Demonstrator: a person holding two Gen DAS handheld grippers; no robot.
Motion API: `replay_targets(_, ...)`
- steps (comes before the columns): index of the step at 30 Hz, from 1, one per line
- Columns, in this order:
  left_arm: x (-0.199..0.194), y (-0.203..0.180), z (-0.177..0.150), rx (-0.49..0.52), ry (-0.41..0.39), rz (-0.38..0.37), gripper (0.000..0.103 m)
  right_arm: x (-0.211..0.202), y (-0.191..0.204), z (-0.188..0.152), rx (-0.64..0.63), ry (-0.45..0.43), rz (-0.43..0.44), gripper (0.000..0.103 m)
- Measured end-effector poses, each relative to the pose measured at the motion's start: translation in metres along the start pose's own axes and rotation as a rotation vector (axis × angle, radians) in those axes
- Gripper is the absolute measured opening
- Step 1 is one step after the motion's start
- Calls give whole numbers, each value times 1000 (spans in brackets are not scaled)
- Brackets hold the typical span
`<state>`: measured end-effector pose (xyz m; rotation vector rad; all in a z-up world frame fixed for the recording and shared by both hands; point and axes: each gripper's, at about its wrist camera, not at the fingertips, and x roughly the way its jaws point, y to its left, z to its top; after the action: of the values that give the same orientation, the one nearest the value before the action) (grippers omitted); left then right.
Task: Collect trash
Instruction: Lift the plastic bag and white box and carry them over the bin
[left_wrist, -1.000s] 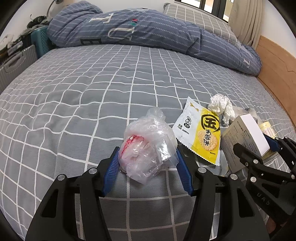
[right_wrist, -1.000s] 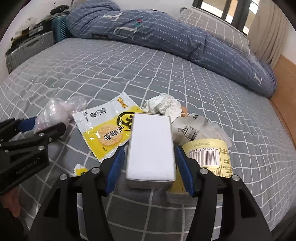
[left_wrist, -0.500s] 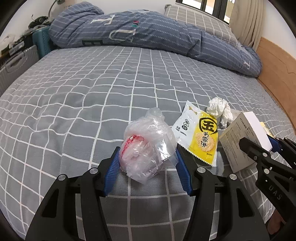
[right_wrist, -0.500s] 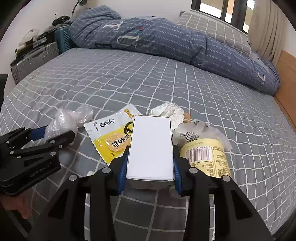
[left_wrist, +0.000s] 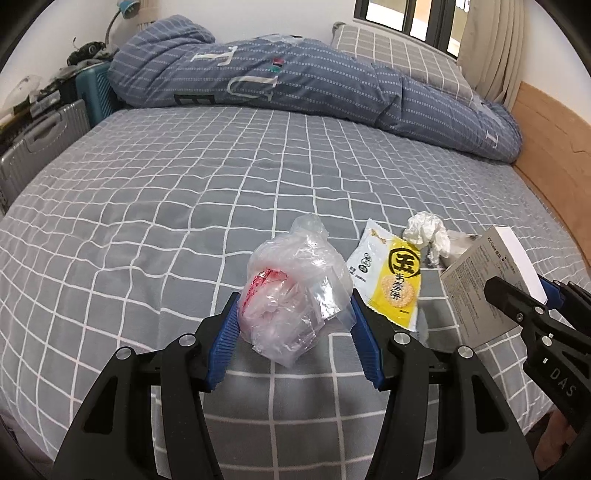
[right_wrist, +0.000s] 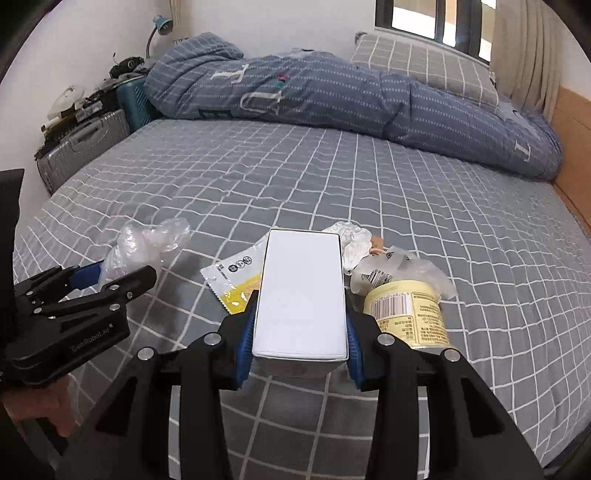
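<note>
- Grey cotton bedsheet (left_wrist: 155, 206) with a white grid covers the whole mattress under my grippers; it lies mostly flat with soft wrinkles.
- Blue-grey quilt (left_wrist: 295, 88), thick and padded with dotted stripes, is rolled along the far edge of the bed, against a checked pillow (right_wrist: 421, 66).
- My right gripper (right_wrist: 300, 334) pinches a white box (right_wrist: 301, 295), rectangular, smooth and matte, with its blue pads pressed on both long sides. Those jaws have just been closing on it. The left view alone shows its grey printed side panel.
- My left gripper (left_wrist: 293, 332) clamps a clear plastic bag (left_wrist: 291, 291), crumpled and glossy with a red patch inside; both ribbed blue pads dent it, and it sits clear of the sheet.
- I see a pale yellow cup (right_wrist: 406, 314), cylindrical with a barcode label, lying on the sheet just right of the box; only the right view shows it.
- Beside it is a crinkled clear wrapper (right_wrist: 399, 266), also seen only from the right.
- A flat yellow-and-white snack packet (left_wrist: 388, 280) with serrated ends lies on the sheet between the two grippers; the box hides half of it in the right view.
- A crumpled white tissue (left_wrist: 428, 232) sits just beyond the packet.
</note>
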<state>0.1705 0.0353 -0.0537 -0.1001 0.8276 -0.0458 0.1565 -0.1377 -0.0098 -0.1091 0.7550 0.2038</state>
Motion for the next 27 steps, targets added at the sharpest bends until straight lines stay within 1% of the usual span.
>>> replay_targets(5,-17,-4,-8,18,-20,3,56,-22,1,-6,4,-31,-7,39)
replay_targets(12,-42,-2,-21,-3,-35,-3,56,-48,0,-11,11,-66,-9,39)
replay_targets(21,-79,-7,-37,-3,-73,-18,56,-72,-2,-24,15,-82,-11,39)
replay_targets(27,-95,-15,-51,1,-76,-25,56,-92,-3,-34,22,-92,-3,39)
